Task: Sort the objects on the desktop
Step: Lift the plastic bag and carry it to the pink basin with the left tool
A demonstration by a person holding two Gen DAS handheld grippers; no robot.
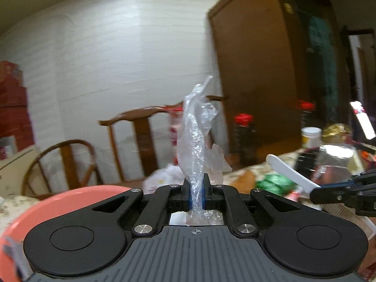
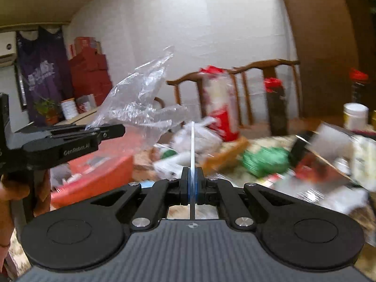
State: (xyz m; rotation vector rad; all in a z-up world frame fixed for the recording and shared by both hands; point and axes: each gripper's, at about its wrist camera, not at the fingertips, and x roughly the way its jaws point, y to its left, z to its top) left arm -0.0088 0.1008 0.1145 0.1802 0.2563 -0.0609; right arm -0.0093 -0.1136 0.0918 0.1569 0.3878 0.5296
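Observation:
My left gripper point(image 1: 197, 188) is shut on a crumpled clear plastic wrapper point(image 1: 196, 131) that stands up from the jaws, held in the air above the table. The wrapper also shows in the right wrist view point(image 2: 138, 103), sticking out of the left gripper point(image 2: 117, 129) at the left. My right gripper point(image 2: 192, 183) is shut on a thin flat white plastic stick point(image 2: 192, 141), seen edge-on. In the left wrist view the same stick point(image 1: 291, 171) points left from the right gripper point(image 1: 315, 193) at the right edge.
A pink-orange bin point(image 1: 58, 202) sits low at the left, also in the right wrist view point(image 2: 98, 174). The table holds a green packet point(image 2: 265, 162), a white bag point(image 2: 199, 138), a red-and-white package point(image 2: 221, 108), dark bottles with red caps point(image 2: 277, 105) and a white jar point(image 2: 354, 115). Wooden chairs point(image 1: 136, 141) stand behind.

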